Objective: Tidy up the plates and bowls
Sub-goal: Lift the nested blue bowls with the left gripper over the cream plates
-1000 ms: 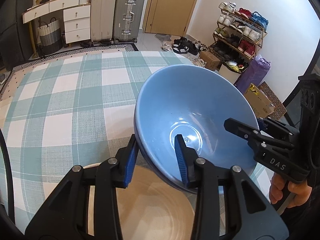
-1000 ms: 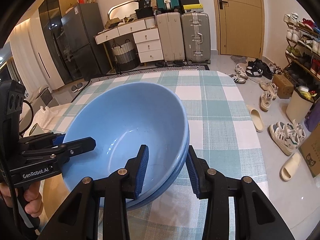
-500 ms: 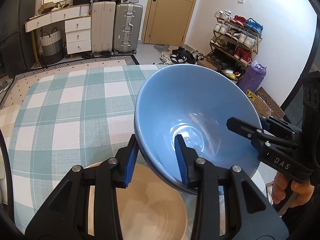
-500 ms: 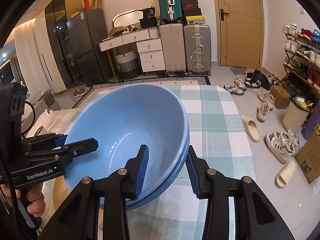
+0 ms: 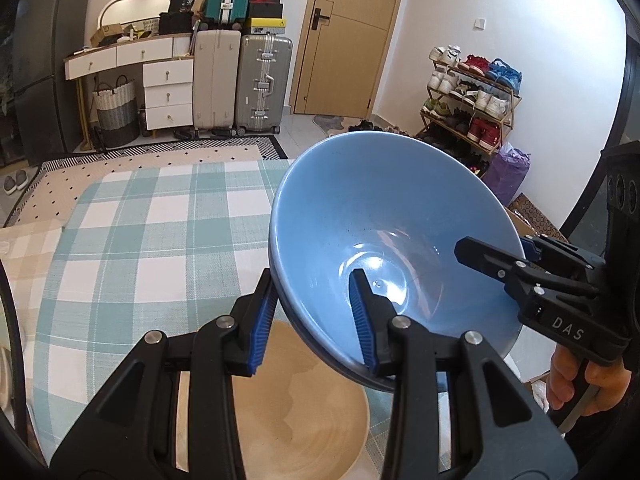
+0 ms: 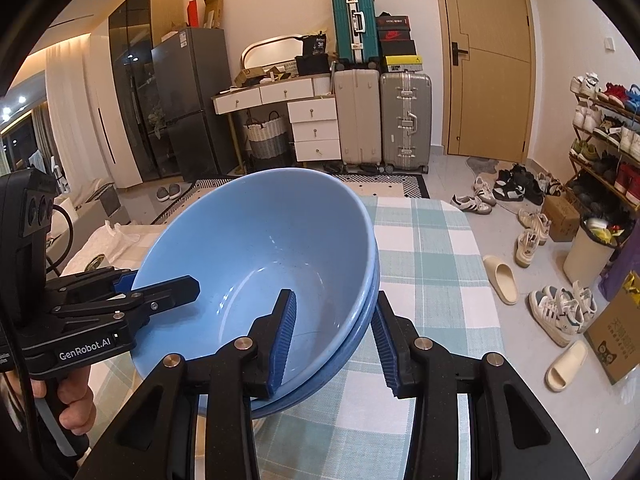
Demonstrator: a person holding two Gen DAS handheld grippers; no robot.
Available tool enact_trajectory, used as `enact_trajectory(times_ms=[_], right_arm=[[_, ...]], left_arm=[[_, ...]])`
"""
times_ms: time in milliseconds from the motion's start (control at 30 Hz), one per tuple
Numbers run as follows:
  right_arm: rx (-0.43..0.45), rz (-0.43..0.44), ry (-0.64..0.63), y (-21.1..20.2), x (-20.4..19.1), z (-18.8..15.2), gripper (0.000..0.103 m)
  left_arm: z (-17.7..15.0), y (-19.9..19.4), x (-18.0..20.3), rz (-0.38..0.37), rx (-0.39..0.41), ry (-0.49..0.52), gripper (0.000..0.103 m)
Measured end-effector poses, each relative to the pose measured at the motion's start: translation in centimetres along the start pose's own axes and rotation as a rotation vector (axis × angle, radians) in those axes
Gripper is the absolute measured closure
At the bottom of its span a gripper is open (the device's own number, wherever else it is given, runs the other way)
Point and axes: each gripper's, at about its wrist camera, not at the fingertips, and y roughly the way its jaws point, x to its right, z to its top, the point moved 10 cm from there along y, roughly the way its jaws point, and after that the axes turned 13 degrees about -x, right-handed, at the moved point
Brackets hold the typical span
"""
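since a second ago the blue bowls [image 5: 384,216] sit higher, with more of the floor beyond the bench [image 5: 140,240] in view. both grippers hold the nested pair by opposite rims: the left gripper [image 5: 316,320] has its jaws closed over the near-left rim, the right gripper [image 6: 332,336] over the right rim. a tan plate [image 5: 296,408] lies on the bench beneath them.

Black left two-finger gripper w/ blue ribbed pads [image 5: 314,314] & black right two-finger gripper w/ blue ribbed pads [image 6: 334,338] both level, facing each other from opp sides, each clamped on the rim of the stacked light-blue ceramic bowls [image 5: 384,216], bare hand [image 6: 60,396] on the left grip.
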Motion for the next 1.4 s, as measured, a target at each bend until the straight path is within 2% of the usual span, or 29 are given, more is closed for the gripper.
enact_trajectory(times_ms=[500, 800, 1167, 1400], right_arm=[[0.047, 0.013, -0.072, -4.5, -5.3, 0.6, 0.064], [0.042, 0.039, -0.114, -4.7, -8.5, 0.5, 0.064], [-0.019, 0.095, -0.153, -1.2, -12.5, -0.3, 0.064], [-0.058, 0.113, -0.164, 1.9, -13.7, -1.0, 0.064]], left_arm=[[-1.9, -10.1, -0.9, 0.028, 0.096, -0.040, 0.070], [-4.6, -14.7, -2.5, 0.061, 0.110, -0.078, 0.070], [-7.9, -15.7, -6.5, 0.113, 0.064, -0.138, 0.070], [-8.9, -13.2, -8.8, 0.131, 0.030, -0.161, 0.070]])
